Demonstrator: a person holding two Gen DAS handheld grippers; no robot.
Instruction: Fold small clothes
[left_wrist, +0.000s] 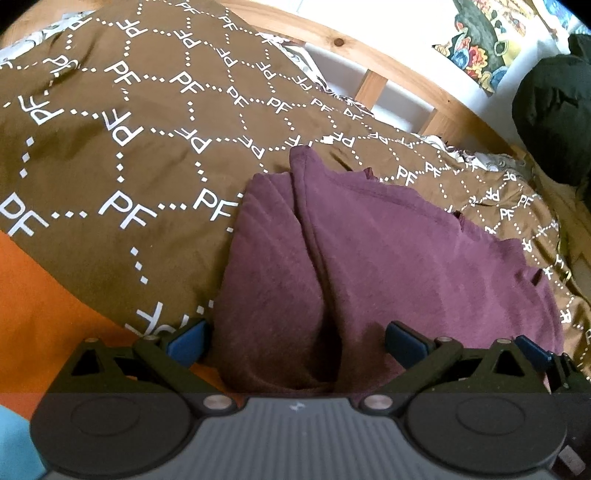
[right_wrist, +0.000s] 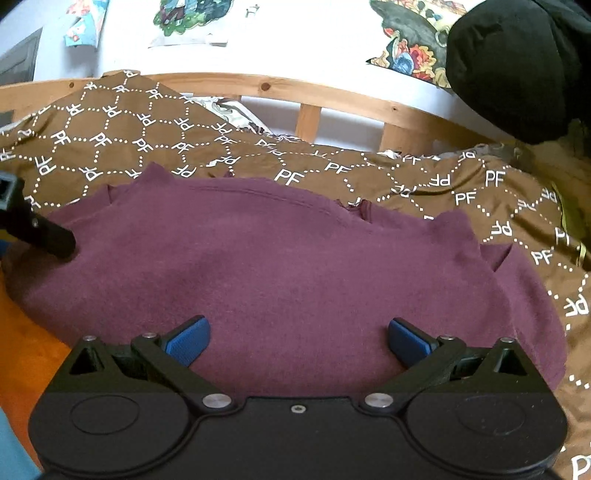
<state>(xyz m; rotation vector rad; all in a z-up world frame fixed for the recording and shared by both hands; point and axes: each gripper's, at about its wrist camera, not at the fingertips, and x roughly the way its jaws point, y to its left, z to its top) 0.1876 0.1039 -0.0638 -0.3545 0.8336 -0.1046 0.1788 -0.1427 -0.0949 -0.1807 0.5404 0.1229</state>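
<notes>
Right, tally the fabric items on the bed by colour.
Maroon: 1, the garment
Brown, PF-printed: 1, the bedcover
Orange: 1, the sheet
Black: 1, the bundle at the far edge
Total: 4

White "PF" repeated all over brown bedcover (left_wrist: 122, 155) (right_wrist: 424, 177), set inside dotted white lattice (some upside down); no other text readable

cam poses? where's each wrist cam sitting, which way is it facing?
Left wrist: behind the open left gripper, facing the maroon knit garment's creased left part; right gripper's tip shows at right.
Right wrist: behind the open right gripper, facing the garment's flat middle; left gripper shows at left.
Shared: garment, brown PF-print bedcover, wooden bed rail.
</notes>
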